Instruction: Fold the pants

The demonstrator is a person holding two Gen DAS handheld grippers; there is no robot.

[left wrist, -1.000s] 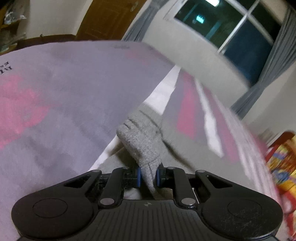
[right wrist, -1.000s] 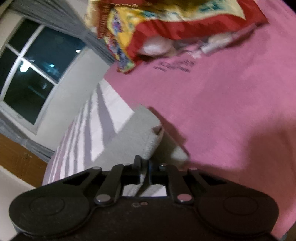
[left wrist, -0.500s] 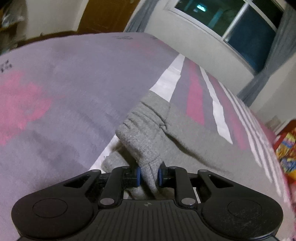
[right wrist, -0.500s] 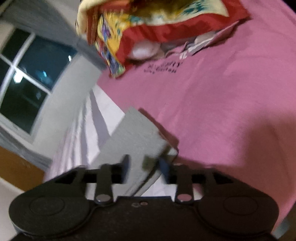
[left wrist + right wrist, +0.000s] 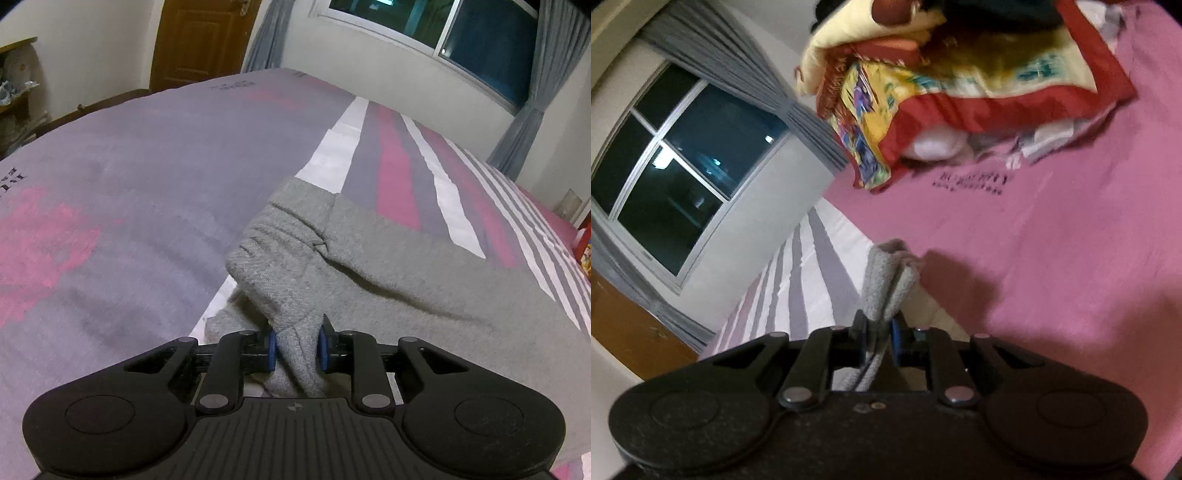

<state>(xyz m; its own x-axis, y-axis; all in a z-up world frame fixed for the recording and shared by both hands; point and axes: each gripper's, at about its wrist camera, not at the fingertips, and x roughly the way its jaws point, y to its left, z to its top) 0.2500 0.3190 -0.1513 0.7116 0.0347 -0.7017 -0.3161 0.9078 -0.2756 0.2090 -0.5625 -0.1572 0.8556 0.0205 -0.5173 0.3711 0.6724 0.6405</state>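
Pants [image 5: 388,266] of grey knit lie on the bed [image 5: 147,177], spread from the lower middle of the left wrist view toward three o'clock over the striped part of the cover. The left gripper [image 5: 295,349] has its fingers clamped on a bunched fold of this grey cloth; they have just eased a little wider, and the cloth is between the blue pads, which press on it. The right gripper [image 5: 878,339] has just been closing, and its fingers are now clamped on another end of the pants, which stands up from them toward twelve o'clock as a narrow doubled strip.

The step in hand seems to be to lift two ends and carry one part over the other. To do it well, I think both hands should rise together and keep the cloth lightly stretched between them, so that the fold line comes straight. The left grip holds a thick bundle, so it may slip or carry extra layers.

Dark printed writing [image 5: 971,182] is on the pink cover at about one o'clock in the right view, near the colourful blanket [image 5: 942,85]; it is too blurred to read. Small text on the grey area in the left view is also not readable.
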